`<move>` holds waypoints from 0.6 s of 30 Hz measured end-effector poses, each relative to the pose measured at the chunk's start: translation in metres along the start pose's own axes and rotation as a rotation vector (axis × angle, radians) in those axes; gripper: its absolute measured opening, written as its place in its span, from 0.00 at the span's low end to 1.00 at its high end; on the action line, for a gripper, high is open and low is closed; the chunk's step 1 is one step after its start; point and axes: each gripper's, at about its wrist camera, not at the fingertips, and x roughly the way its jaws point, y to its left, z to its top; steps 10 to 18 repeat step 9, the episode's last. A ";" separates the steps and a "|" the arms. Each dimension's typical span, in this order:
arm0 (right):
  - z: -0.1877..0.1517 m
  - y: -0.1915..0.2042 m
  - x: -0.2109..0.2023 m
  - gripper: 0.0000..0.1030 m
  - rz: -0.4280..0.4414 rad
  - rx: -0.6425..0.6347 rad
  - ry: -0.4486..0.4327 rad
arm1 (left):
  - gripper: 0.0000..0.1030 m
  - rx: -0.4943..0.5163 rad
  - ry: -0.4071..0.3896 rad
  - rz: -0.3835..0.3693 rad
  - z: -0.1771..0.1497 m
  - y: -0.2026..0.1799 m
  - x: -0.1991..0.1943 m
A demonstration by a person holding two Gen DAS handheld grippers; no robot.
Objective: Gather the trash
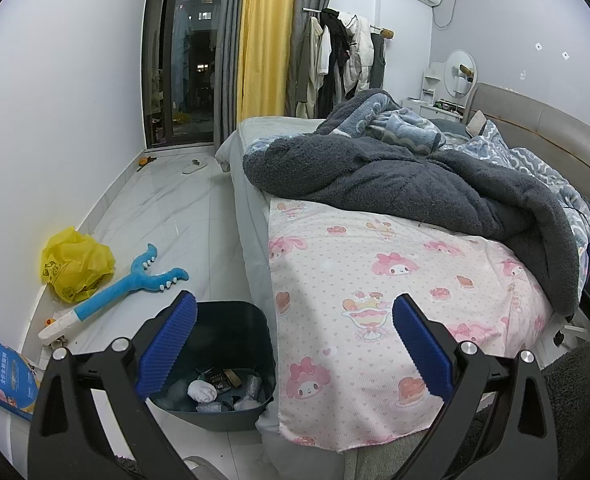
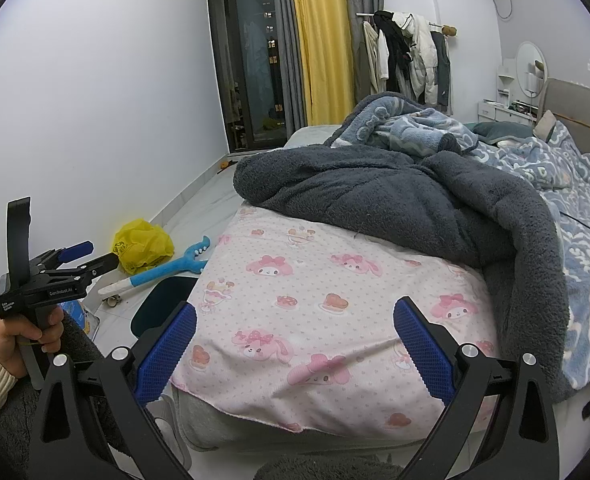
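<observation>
A dark trash bin point(image 1: 251, 324) stands on the floor beside the bed, with crumpled tissues and wrappers point(image 1: 219, 388) in its bottom; its rim shows in the right wrist view point(image 2: 163, 292). My left gripper point(image 1: 295, 344) is open and empty, hovering above the bin and the bed's edge; it also shows in the right wrist view point(image 2: 91, 256), held in a hand at the left. My right gripper point(image 2: 295, 344) is open and empty over the pink cartoon-print sheet point(image 2: 315, 300). A crumpled yellow plastic bag point(image 1: 77, 264) lies on the floor by the wall.
A blue toy grabber point(image 1: 135, 284) lies on the floor next to the yellow bag. A blue packet point(image 1: 3, 372) leans at the left. A dark fleece blanket point(image 1: 415, 184) and blue quilt point(image 2: 555, 168) are piled on the bed. A slipper point(image 1: 194, 166) lies near the balcony door.
</observation>
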 end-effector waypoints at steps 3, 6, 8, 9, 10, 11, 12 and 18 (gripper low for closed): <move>0.000 0.000 0.000 0.97 0.000 0.000 0.000 | 0.97 -0.001 0.001 0.001 0.000 0.000 0.000; 0.000 0.000 0.000 0.97 0.001 0.000 0.000 | 0.97 0.002 0.001 -0.002 -0.001 -0.001 0.000; 0.000 0.000 0.000 0.97 0.001 0.000 0.000 | 0.97 0.005 0.002 -0.002 -0.003 -0.003 0.001; 0.000 0.000 0.000 0.97 0.001 0.000 0.000 | 0.97 0.007 0.002 -0.002 -0.005 -0.004 0.002; 0.000 0.000 0.000 0.97 0.001 0.000 0.000 | 0.97 0.007 0.002 -0.002 -0.005 -0.004 0.002; 0.000 0.000 0.000 0.97 0.001 0.000 0.000 | 0.97 0.007 0.002 -0.002 -0.005 -0.004 0.002; 0.000 0.000 0.000 0.97 0.001 0.000 0.000 | 0.97 0.007 0.002 -0.002 -0.005 -0.004 0.002; 0.000 0.000 0.000 0.97 0.001 0.000 0.000 | 0.97 0.007 0.002 -0.002 -0.005 -0.004 0.002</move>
